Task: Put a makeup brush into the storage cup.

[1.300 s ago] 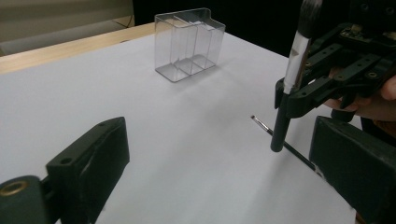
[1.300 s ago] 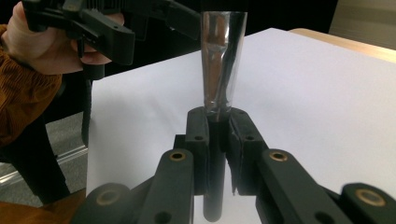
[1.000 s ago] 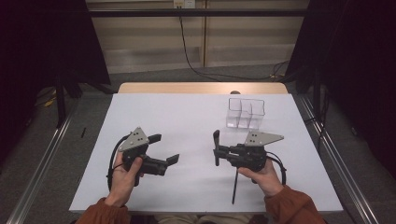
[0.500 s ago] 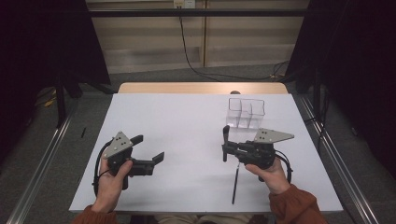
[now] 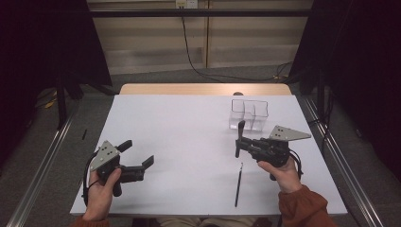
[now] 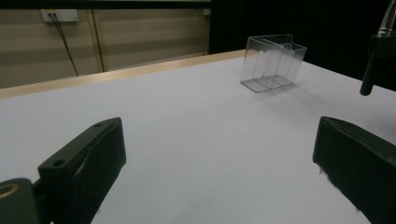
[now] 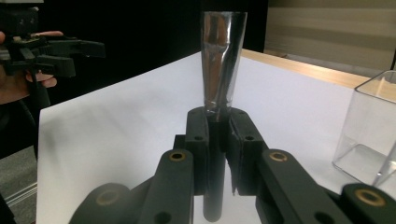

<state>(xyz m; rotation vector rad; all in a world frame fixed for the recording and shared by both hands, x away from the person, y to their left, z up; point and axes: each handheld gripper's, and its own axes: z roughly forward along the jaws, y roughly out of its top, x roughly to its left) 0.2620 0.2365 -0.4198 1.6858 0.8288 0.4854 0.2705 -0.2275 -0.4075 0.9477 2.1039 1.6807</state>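
Observation:
My right gripper [image 5: 240, 144] is shut on a slim black stick [image 5: 241, 133] that it holds upright, a little in front of a clear compartmented box [image 5: 249, 115]. In the right gripper view the jaws [image 7: 217, 126] clamp the stick's black shaft, and a clear tapered sleeve [image 7: 222, 56] covers its upper end. My left gripper [image 5: 137, 152] hovers open over the table's near left with nothing between its jaws [image 6: 219, 135]. A second thin black stick [image 5: 239, 184] lies flat on the table near the right hand.
The white table [image 5: 189, 127] has a wooden strip at its far edge. The clear box [image 6: 273, 63] stands at the far right [image 7: 373, 126]. Metal rails run along both sides of the table. A cable hangs down the back wall.
Both hands have moved apart: the left gripper went left and nearer the front edge, the right gripper shifted right with its upright stick still held.

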